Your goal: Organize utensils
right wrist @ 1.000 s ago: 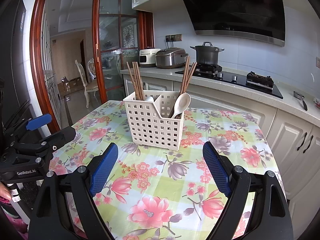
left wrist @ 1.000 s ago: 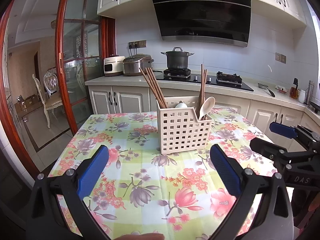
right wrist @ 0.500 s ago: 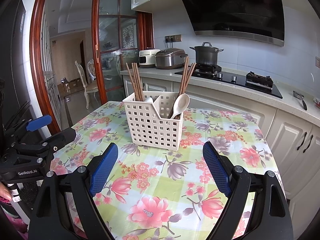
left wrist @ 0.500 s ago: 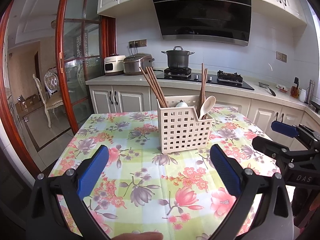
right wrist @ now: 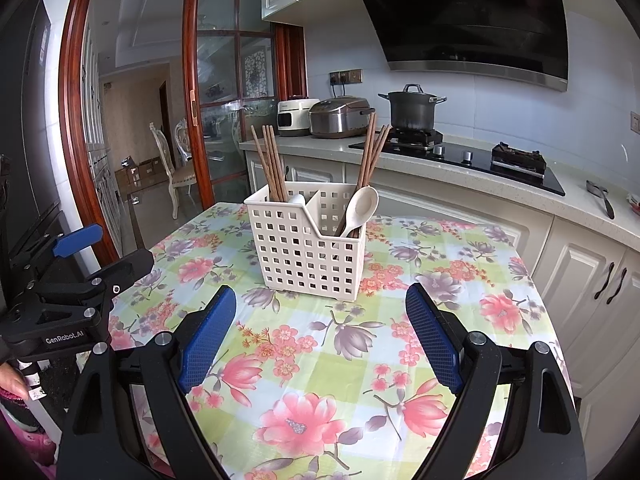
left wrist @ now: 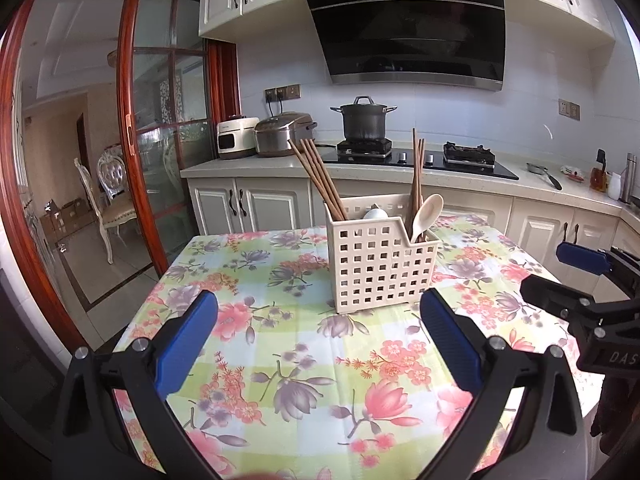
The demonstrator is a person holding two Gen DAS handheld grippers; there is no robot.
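A cream perforated utensil caddy stands on the floral tablecloth. Brown chopsticks lean in its left compartment beside a white spoon bowl. More chopsticks and a cream spoon sit in the right one. My left gripper is open and empty, short of the caddy. My right gripper is open and empty too, just before the caddy. Each gripper shows at the other view's edge: right gripper, left gripper.
Behind the table runs a kitchen counter with a pot, rice cookers and a hob. A red-framed glass door and a chair are at the left. A hand shows at the lower left.
Both grippers have stayed open and nearly still; the caddy looks very slightly lower and farther in the views. Nothing was taken hold of or let go.
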